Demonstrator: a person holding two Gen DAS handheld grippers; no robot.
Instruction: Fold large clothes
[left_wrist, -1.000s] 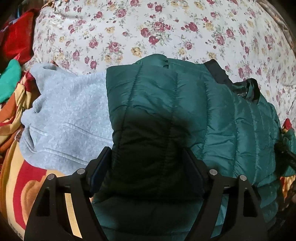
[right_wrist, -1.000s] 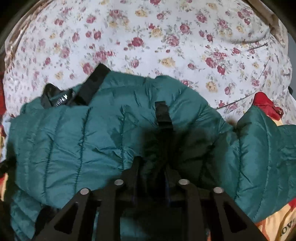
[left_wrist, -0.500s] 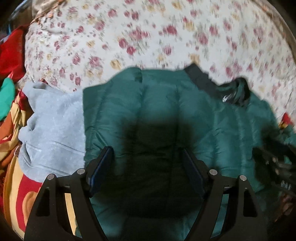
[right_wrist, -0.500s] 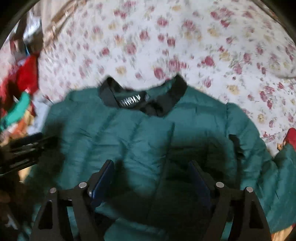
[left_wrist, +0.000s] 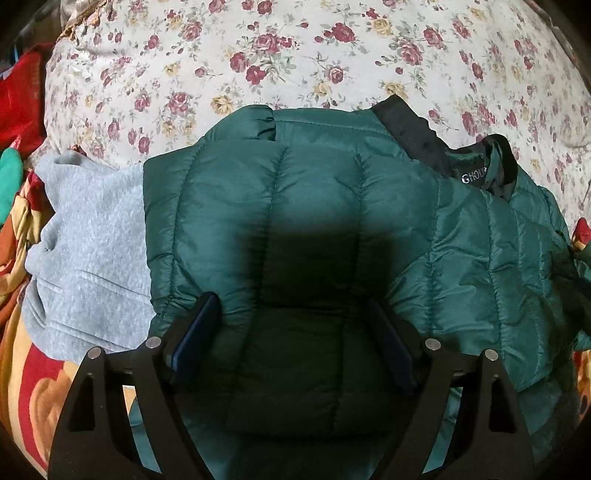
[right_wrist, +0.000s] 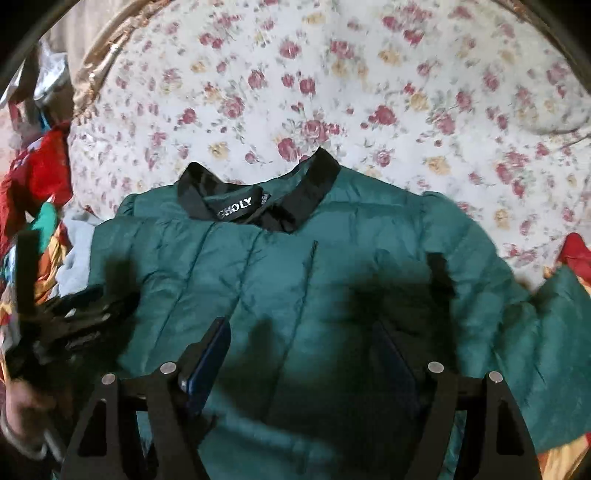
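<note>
A dark green quilted puffer jacket (left_wrist: 332, 206) with a black collar (left_wrist: 480, 162) lies on the bed, its left sleeve folded over the body. My left gripper (left_wrist: 293, 314) is open just above the folded part and holds nothing. In the right wrist view the jacket (right_wrist: 295, 277) lies front up, with the collar (right_wrist: 258, 199) at the far side. My right gripper (right_wrist: 301, 336) is open above the jacket's chest and holds nothing. The left gripper (right_wrist: 74, 325) shows blurred at the left edge of that view.
A floral bedspread (left_wrist: 295, 55) covers the bed behind the jacket. A grey sweatshirt (left_wrist: 88, 240) lies to the jacket's left. Red and green clothes (left_wrist: 18, 110) are piled at the far left. A patterned blanket (left_wrist: 33, 387) lies under it all.
My right gripper opened, let go of the jacket fabric, and drew back and left to face the collar. My left gripper stayed open and shifted slightly over the folded sleeve.
</note>
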